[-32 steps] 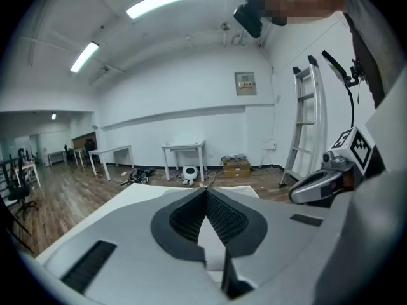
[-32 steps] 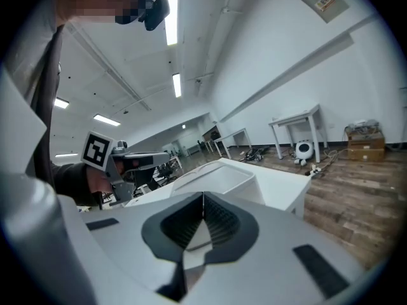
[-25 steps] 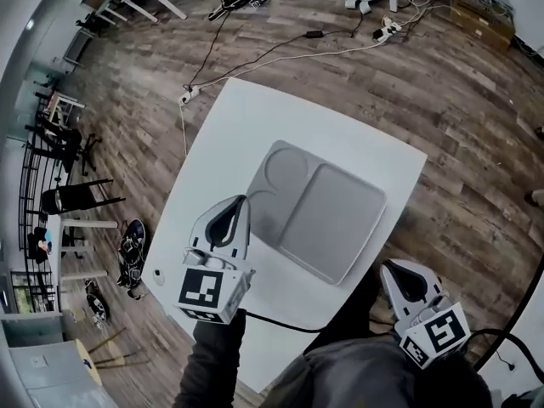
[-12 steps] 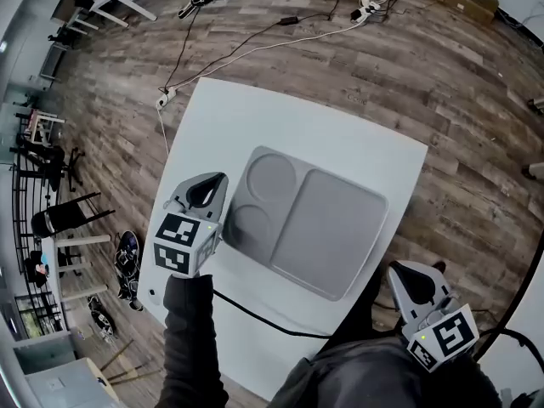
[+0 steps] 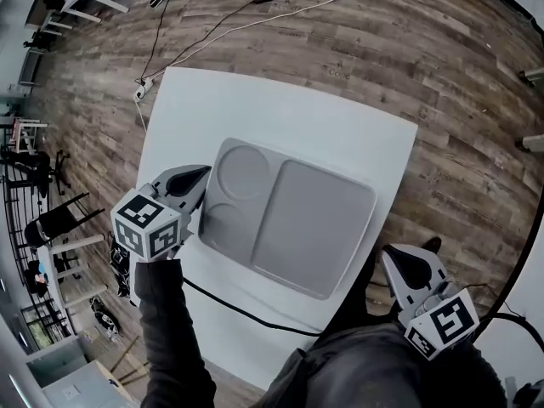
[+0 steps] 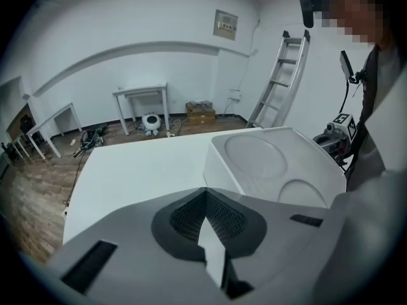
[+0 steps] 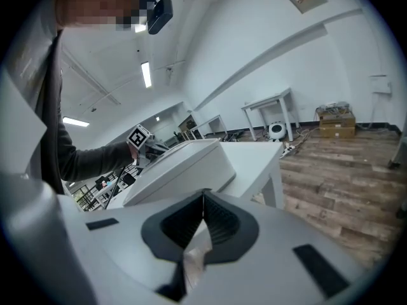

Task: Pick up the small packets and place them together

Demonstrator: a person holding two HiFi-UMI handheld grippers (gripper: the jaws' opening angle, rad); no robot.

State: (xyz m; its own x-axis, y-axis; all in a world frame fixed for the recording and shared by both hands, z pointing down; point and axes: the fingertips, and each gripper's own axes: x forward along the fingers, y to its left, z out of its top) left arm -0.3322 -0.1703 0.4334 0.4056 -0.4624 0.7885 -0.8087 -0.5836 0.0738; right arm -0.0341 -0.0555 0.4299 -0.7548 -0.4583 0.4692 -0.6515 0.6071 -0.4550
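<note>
No small packets show in any view. A grey tray (image 5: 323,219) with two round wells and one large flat bay lies empty on the white table (image 5: 280,109). My left gripper (image 5: 201,173) hovers at the tray's left edge beside the round wells, its jaws shut tip to tip. From the left gripper view the tray (image 6: 267,161) is just ahead of the left gripper (image 6: 203,192). My right gripper (image 5: 396,257) hangs off the table's near right corner, shut. In the right gripper view the right gripper (image 7: 203,197) points at the tray (image 7: 184,167) from the side. Only a pale sliver shows behind each pair of pads.
A black cable (image 5: 242,310) crosses the table's near edge. Cables and a power strip (image 5: 140,87) lie on the wood floor beyond the table. Chairs (image 5: 55,219) stand to the left. A ladder (image 6: 280,75) and small tables (image 6: 143,103) stand by the far wall.
My left gripper has swung left and down, from over the tray's near left corner to beside its left edge. The right gripper has sunk slightly and stays shut.
</note>
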